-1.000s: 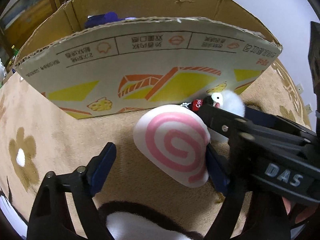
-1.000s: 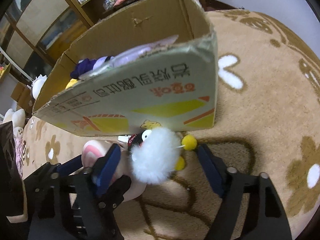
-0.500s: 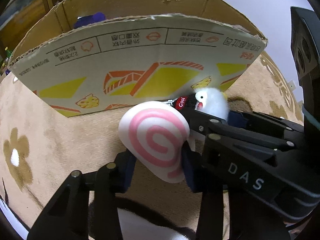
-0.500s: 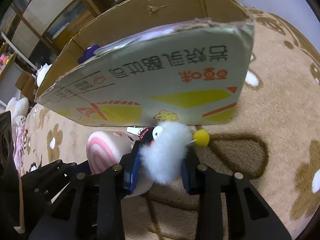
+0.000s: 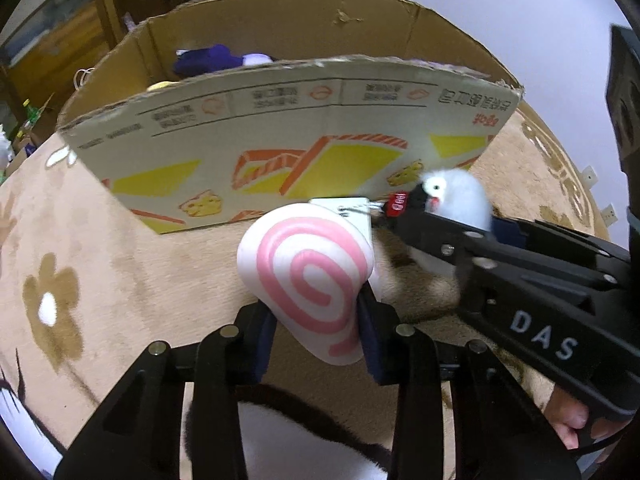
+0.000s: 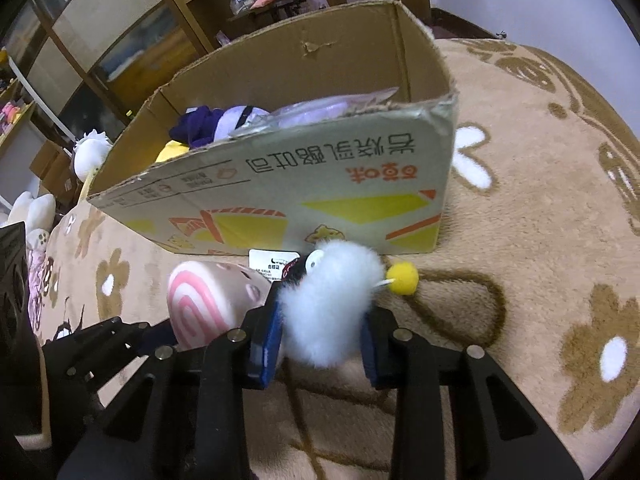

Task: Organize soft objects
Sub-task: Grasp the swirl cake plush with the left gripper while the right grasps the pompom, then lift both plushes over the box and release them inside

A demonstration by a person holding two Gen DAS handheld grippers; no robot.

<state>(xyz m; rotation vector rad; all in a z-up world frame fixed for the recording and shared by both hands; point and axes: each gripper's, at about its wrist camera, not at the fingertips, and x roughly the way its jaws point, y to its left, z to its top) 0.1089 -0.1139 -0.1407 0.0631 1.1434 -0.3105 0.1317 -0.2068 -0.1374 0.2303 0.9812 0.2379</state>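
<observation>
A white plush roll with a pink spiral (image 5: 310, 280) sits pinched between the blue pads of my left gripper (image 5: 316, 344), which is shut on it. The same roll (image 6: 204, 308) shows at the left of the right wrist view. My right gripper (image 6: 322, 344) is shut on a fluffy white bird toy (image 6: 332, 304) with a black head and a yellow pom-pom foot (image 6: 404, 278). In the left wrist view that bird (image 5: 456, 196) is held at the right by the right gripper (image 5: 460, 232). Both toys are just in front of the open cardboard box (image 5: 280, 140).
The cardboard box (image 6: 304, 192) holds a purple plush (image 6: 212, 126), something yellow and a clear bag. It stands on a tan carpet with flower patterns (image 6: 540, 208). A black-and-white plush (image 5: 288, 436) lies under the left gripper. Wooden shelves (image 6: 168, 20) and more plush toys (image 6: 36, 208) stand behind.
Both grippers have closed from open: the left onto the pink-spiral roll, the right onto the white bird toy. Both toys now sit slightly higher against the box front.
</observation>
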